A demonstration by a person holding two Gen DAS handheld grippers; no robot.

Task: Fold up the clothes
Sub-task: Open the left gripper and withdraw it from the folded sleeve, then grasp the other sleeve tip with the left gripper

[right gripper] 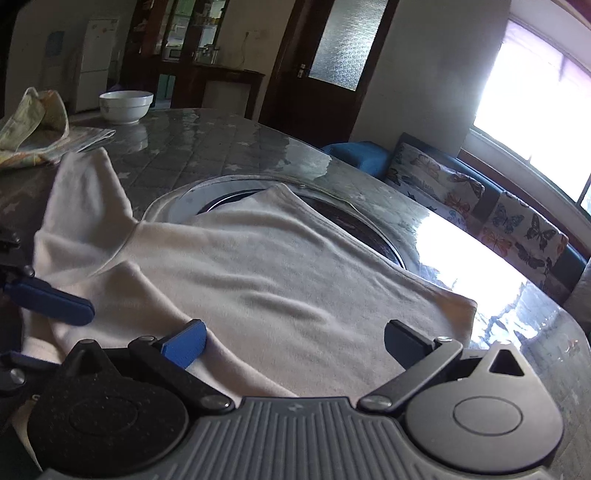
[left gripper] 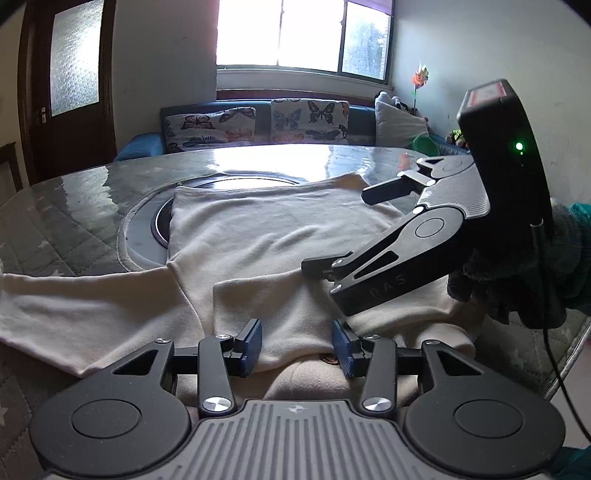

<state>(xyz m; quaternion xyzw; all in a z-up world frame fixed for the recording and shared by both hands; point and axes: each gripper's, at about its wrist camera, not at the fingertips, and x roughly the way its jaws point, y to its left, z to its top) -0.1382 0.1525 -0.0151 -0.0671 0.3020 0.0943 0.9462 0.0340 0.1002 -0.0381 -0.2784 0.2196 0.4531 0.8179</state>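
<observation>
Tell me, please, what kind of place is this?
Most likely a home living or dining room: a table with a cream garment spread on it, a sofa with butterfly cushions under a window, and a fridge.

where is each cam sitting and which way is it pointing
Left wrist: sits on the left gripper, low at the table's near edge, facing across the cream shirt toward the window and sofa; the right gripper and a gloved hand show at right.
Right wrist: sits on the right gripper, angled left across the shirt toward the bowl and door; a left gripper finger shows at left.
Shared: the shirt, the table's round inset, the butterfly cushions.
</observation>
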